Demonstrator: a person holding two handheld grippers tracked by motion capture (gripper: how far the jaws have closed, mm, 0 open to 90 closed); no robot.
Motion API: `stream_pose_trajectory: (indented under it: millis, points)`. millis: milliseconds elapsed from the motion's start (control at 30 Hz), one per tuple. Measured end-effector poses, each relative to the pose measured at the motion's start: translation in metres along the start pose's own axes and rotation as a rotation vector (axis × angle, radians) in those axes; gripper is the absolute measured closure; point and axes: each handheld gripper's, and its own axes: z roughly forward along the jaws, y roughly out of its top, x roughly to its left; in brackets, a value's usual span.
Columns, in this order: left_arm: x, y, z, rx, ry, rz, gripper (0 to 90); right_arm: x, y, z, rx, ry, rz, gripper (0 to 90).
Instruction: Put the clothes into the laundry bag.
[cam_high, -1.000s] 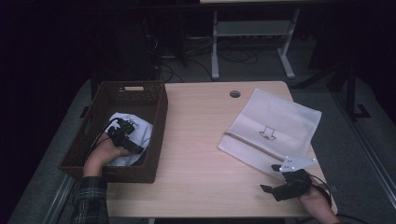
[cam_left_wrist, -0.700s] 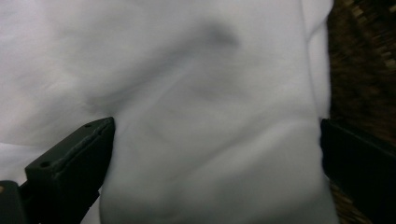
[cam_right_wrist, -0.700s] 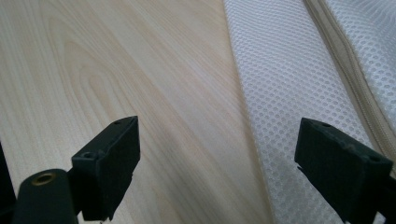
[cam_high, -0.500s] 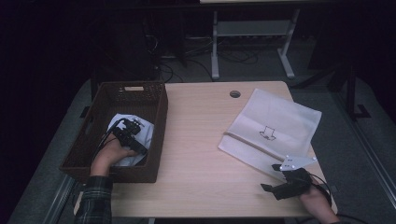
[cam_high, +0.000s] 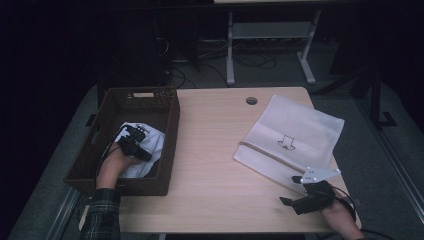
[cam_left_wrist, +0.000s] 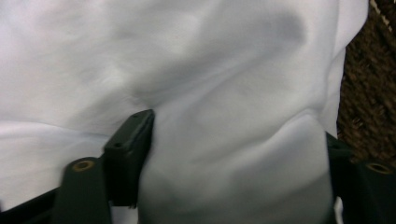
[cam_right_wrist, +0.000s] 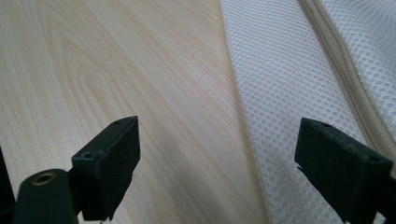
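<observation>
A white cloth (cam_high: 152, 142) lies crumpled in a dark woven basket (cam_high: 172, 117) at the table's left. My left gripper (cam_high: 134, 144) is down in the basket on that cloth. In the left gripper view its jaws have just been closing, and a thick fold of the cloth (cam_left_wrist: 233, 93) bulges up between them (cam_left_wrist: 233, 140), pressed by both pads. My right gripper (cam_high: 289, 202) rests near the table's front right edge, open. In the right gripper view nothing is between its jaws (cam_right_wrist: 217, 140); the wood lies under one and the white mesh bag (cam_right_wrist: 289, 93) under the other.
The white mesh bag (cam_high: 292, 135) with a beige zip lies flat on the right half of the wooden table (cam_high: 215, 165). A cable hole (cam_high: 251, 100) sits near the far edge. Desk legs and cables stand on the dark floor beyond.
The left hand has sunk a little into the basket and its gripper has pinched up a fold of the white cloth. The right hand has not moved.
</observation>
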Motion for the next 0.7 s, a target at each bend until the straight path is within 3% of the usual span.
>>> stream_pose_trajectory:
  millis: [33,100,200,400,700]
  points:
    - [0.000,0.000,-0.001,0.003,0.008,0.007,33.9,0.000,0.000,0.000,0.000,0.000,0.001,13.4]
    - [0.001,0.000,-0.004,0.005,0.018,0.006,47.4,0.000,0.000,0.000,0.000,0.000,0.001,13.4]
    - [0.003,-0.001,-0.007,0.013,0.034,-0.029,68.2,0.000,0.000,-0.001,-0.002,0.000,0.000,13.3]
    - [0.008,-0.001,-0.012,0.006,0.007,-0.051,73.2,0.000,0.000,-0.001,-0.003,0.000,0.001,13.4]
    - [0.024,-0.009,-0.036,-0.088,-0.048,-0.106,75.7,0.000,0.000,-0.002,-0.011,-0.001,0.001,13.4]
